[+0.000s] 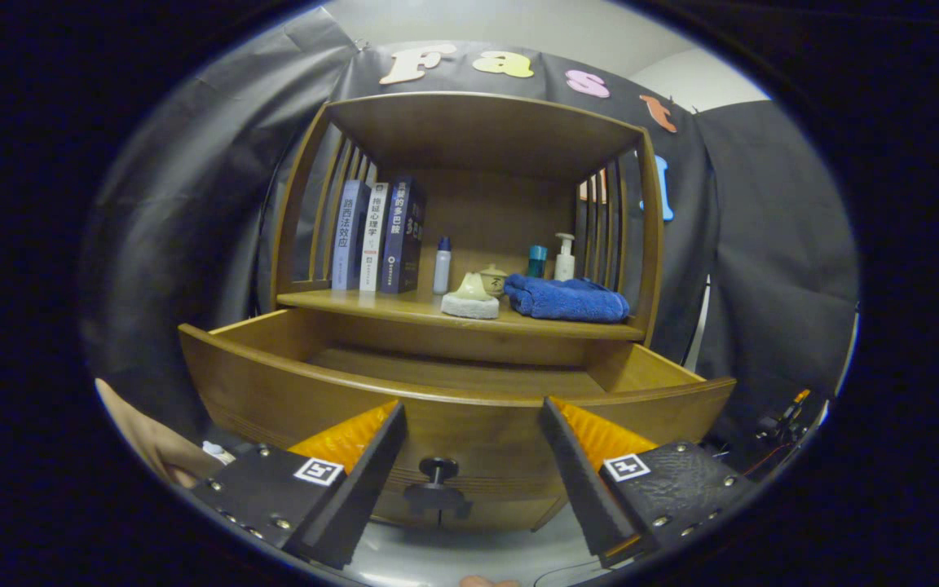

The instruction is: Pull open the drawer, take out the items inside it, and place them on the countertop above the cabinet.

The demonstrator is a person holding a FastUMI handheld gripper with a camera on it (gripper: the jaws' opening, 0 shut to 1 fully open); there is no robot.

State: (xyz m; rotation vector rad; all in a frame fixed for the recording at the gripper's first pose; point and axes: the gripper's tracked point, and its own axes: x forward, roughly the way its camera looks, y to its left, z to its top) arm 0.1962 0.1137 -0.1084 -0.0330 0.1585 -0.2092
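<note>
The wooden drawer (290,383) of the cabinet stands pulled out toward me, and the part of its floor that I see is bare. Its dark round knob (438,470) sits on the drawer front between my fingers. My gripper (471,416) is open, its fingers spread on either side of the knob and touching nothing. On the countertop (404,307) above the drawer lie a folded blue towel (567,297), a small cream lidded pot (492,280) and a pale cup on a white pad (470,300).
At the back of the countertop stand three books (377,236), a white bottle with a blue cap (442,267), a teal bottle (536,261) and a white pump bottle (565,258). Slatted side walls and a top board enclose the shelf. A hand (156,444) shows beside the left finger.
</note>
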